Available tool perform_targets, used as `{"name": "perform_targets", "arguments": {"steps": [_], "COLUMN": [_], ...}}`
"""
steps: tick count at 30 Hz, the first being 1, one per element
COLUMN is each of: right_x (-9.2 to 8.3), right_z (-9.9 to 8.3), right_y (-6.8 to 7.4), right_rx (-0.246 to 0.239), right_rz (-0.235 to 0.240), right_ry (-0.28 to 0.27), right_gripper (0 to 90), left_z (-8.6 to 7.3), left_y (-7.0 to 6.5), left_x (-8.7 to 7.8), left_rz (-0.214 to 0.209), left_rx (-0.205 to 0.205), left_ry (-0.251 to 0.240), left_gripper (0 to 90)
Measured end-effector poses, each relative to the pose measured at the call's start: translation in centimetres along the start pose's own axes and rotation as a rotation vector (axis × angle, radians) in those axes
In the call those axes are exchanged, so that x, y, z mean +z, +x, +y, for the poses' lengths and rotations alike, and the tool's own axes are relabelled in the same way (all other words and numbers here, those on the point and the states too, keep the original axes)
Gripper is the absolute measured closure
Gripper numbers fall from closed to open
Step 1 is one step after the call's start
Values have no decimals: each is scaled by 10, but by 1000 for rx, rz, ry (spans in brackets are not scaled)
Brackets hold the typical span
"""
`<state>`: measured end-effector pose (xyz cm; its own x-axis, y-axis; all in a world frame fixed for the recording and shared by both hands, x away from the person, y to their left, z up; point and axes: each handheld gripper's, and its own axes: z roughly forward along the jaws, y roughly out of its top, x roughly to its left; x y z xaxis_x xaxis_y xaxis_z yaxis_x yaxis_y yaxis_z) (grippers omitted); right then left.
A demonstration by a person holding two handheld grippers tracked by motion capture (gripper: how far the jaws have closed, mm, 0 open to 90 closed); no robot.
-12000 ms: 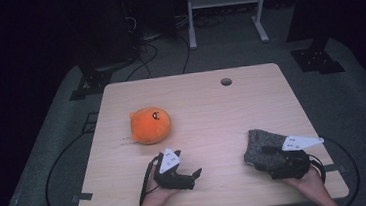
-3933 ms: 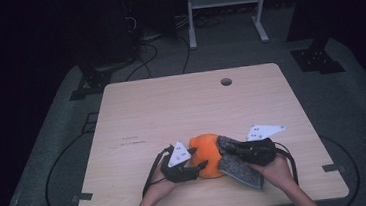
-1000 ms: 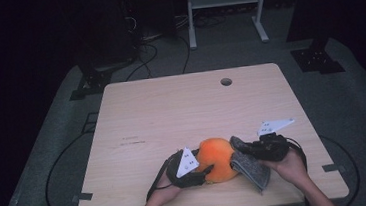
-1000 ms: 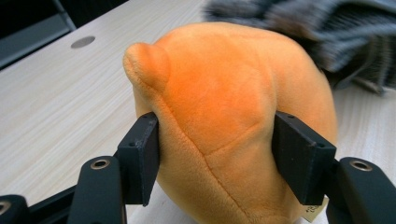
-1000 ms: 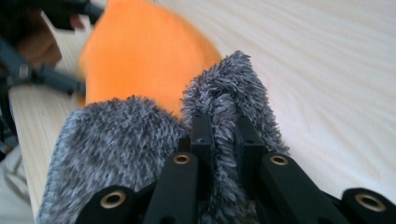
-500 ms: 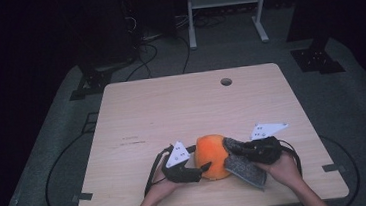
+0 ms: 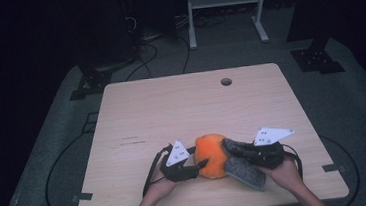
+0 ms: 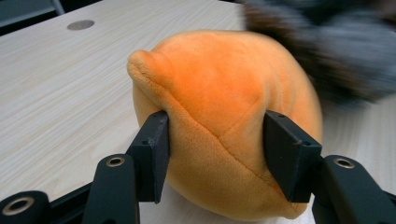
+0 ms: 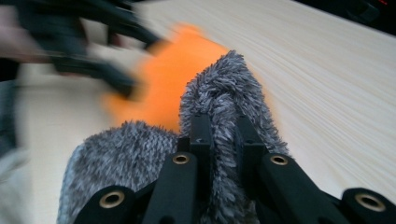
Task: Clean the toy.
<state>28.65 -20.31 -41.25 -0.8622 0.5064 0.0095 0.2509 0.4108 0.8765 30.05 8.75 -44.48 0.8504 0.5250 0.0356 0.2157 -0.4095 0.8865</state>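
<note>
I am wiping the orange plush ball (image 7: 212, 155), which sits near the desk's (image 7: 191, 102) front edge, a little right of its middle: my left hand-held gripper (image 7: 197, 168) has just been closing and now pinches the ball's soft side between its pads, while my right hand-held gripper (image 7: 234, 148) is clamped narrow on a fold of the grey fuzzy cloth (image 7: 245, 172) lying against the ball's right side. Next, I judge, I must drag the cloth across the plush while the left grip steadies it. I count one ball, one cloth, two grippers.
</note>
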Motion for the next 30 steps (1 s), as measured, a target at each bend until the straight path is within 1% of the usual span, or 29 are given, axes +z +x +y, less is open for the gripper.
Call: {"name": "perform_targets", "arguments": {"steps": [1, 2, 3, 4, 5, 6, 7, 8, 10, 11, 13, 16, 17, 18, 19, 21, 22, 24, 25, 27, 30], "right_x": [2, 7, 11, 17, 19, 21, 20, 18, 15, 13, 10, 6, 4, 2, 1, 3, 5, 15, 19, 30, 33], "right_z": [2, 3, 3, 3, 2, 0, 0, -1, -3, -5, -9, -15, -16, -17, -16, -13, -12, -7, -6, -6, -8], "right_y": [6, 16, 20, 24, 24, 20, 18, 15, 11, 9, 4, -1, 0, 4, 7, 22, 27, 40, 43, 47, 44], "right_rx": [-25, -66, -86, -108, -112, -96, -87, -82, -81, -78, -67, -66, -75, -97, -113, -152, -175, -238, -254, -277, -266], "right_rz": [17, 35, 38, 24, 17, 17, 14, 1, -22, -33, -50, -85, -93, -100, -96, -35, -20, 13, 17, 17, 24], "right_ry": [0, 7, 16, 38, 42, 33, 30, 30, 32, 33, 37, 56, 59, 60, 56, 43, 44, 57, 62, 84, 87], "right_gripper": [804, 804, 804, 804, 804, 804, 804, 804, 804, 803, 804, 804, 804, 804, 804, 803, 803, 802, 803, 803, 802], "left_z": [0, 0, 0, 0, 0, 0, 0, 1, 3, 3, 3, 3, 3, 3, 4, 5, 5, 6, 7, 7, 6], "left_y": [0, 0, 0, 0, 1, 2, 4, 5, 6, 6, 6, 8, 8, 8, 8, 9, 9, 8, 8, 7, 9], "left_x": [1, 2, 2, 2, 2, 1, -2, -3, -6, -6, -4, -3, -3, -2, -2, -1, 0, 0, 1, 1, 1], "left_rz": [7, 12, 16, 16, 13, 7, -19, -29, -44, -56, -52, -52, -52, -49, -47, -47, -46, -48, -48, -40, -38], "left_rx": [-4, -2, -3, -8, -9, -11, -28, -40, -45, -52, -56, -79, -93, -97, -99, -104, -104, -107, -110, -105, -109], "left_ry": [0, 4, 8, 7, 8, 3, -16, -30, -49, -53, -48, -47, -47, -48, -47, -50, -49, -48, -47, -42, -38], "left_gripper": [446, 446, 447, 445, 442, 427, 399, 345, 333, 351, 416, 471, 482, 491, 493, 496, 498, 500, 501, 501, 501]}}
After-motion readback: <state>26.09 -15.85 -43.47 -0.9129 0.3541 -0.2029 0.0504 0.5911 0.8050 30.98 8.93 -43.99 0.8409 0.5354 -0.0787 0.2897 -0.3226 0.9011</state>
